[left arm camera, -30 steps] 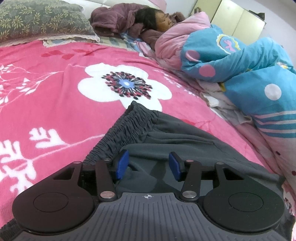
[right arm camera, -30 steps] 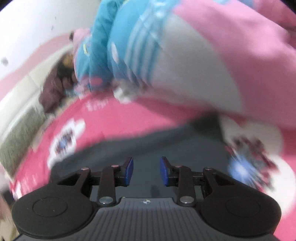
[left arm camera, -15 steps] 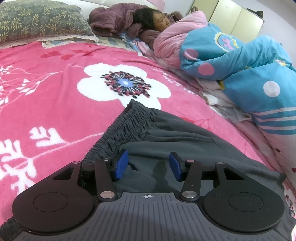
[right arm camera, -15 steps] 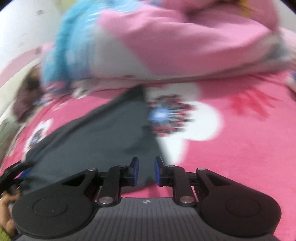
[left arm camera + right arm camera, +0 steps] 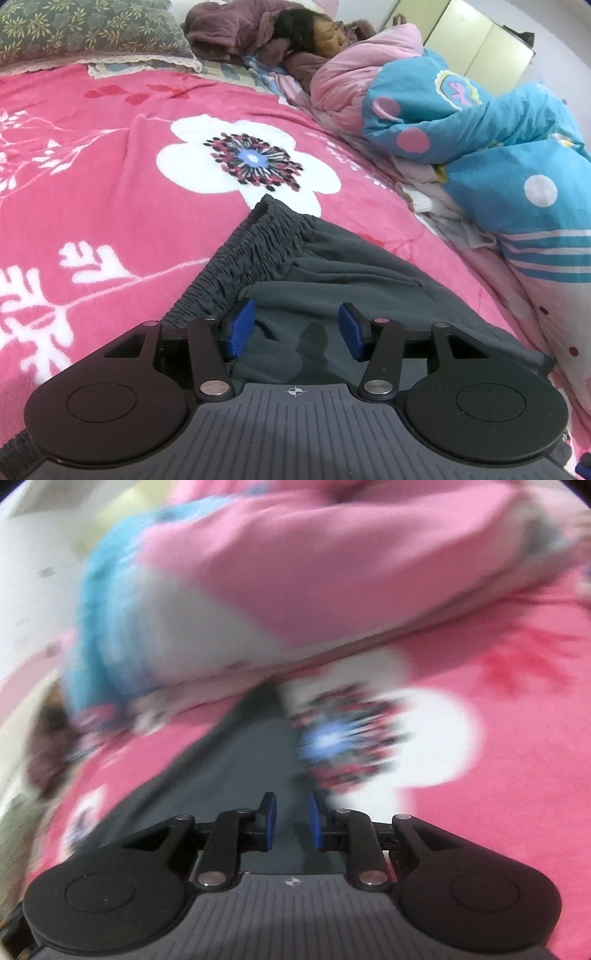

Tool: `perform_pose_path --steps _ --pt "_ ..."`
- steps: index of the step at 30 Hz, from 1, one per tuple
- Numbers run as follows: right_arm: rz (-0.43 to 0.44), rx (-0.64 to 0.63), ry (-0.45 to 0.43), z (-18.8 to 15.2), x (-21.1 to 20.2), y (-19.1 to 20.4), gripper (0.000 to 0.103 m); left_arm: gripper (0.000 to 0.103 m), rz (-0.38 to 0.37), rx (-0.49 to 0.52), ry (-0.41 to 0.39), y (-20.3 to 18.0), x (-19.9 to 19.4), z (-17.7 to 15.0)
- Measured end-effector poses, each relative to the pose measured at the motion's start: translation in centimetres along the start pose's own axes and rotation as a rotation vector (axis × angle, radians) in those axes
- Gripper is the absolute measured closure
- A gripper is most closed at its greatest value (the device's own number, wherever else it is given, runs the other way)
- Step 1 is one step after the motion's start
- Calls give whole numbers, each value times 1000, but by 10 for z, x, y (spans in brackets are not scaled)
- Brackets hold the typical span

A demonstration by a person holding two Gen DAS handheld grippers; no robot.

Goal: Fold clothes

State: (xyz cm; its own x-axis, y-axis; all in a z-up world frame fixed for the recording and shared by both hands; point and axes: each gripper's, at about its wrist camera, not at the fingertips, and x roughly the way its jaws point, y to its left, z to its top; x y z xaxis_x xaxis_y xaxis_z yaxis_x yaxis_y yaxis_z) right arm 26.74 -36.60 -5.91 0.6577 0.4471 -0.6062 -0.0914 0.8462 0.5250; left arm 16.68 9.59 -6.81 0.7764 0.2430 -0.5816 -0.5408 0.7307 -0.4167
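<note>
Dark grey trousers (image 5: 332, 266) lie flat on the pink flowered bedspread (image 5: 92, 155), their gathered elastic waistband (image 5: 255, 243) pointing away from me. My left gripper (image 5: 295, 326) hovers low over the waist end, open wide, with its blue pads (image 5: 240, 325) on either side of a fabric fold and nothing pinched. The right wrist view is smeared by motion. There my right gripper (image 5: 291, 821) sits over a trouser leg (image 5: 251, 760) that runs away from it. Its pads (image 5: 269, 819) stand a narrow gap apart, and no cloth is visibly held.
A person (image 5: 317, 33) lies asleep at the head of the bed under a pink and blue quilt (image 5: 480, 122) that runs along the right side. A patterned pillow (image 5: 81, 29) lies at the far left. Pale cupboards (image 5: 480, 40) stand behind.
The right gripper has swung quickly across the trousers toward the leg end and its fingers have drawn closer together. The left gripper has barely moved and stays open.
</note>
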Motion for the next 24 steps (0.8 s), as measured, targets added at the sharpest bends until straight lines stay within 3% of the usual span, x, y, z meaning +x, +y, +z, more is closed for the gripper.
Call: perform_pose_path --steps 2,4,6,8,10,12,17,20,24 --pt "52 -40 62 -5 18 14 81 52 2 6 -3 -1 0 -1" --pt "-49 -74 69 -6 41 11 82 52 2 6 -5 -1 1 -1" --pt "-108 21 20 1 48 -11 103 52 0 3 -6 0 0 0" --pt "-164 185 -55 8 38 -29 103 52 -2 1 -6 0 0 0" --pt "-269 109 -112 12 28 -17 99 52 -1 -4 -4 0 1 1" --pt "-277 13 -140 12 20 5 98 52 2 -6 -5 -1 0 0" --pt "-81 -137 -34 12 36 80 92 51 5 -6 -67 -1 -16 2" --pt "43 -234 83 10 74 135 90 50 18 -9 -112 1 -22 6" --pt "150 -388 201 -1 129 211 90 50 28 -44 -87 7 -17 7"
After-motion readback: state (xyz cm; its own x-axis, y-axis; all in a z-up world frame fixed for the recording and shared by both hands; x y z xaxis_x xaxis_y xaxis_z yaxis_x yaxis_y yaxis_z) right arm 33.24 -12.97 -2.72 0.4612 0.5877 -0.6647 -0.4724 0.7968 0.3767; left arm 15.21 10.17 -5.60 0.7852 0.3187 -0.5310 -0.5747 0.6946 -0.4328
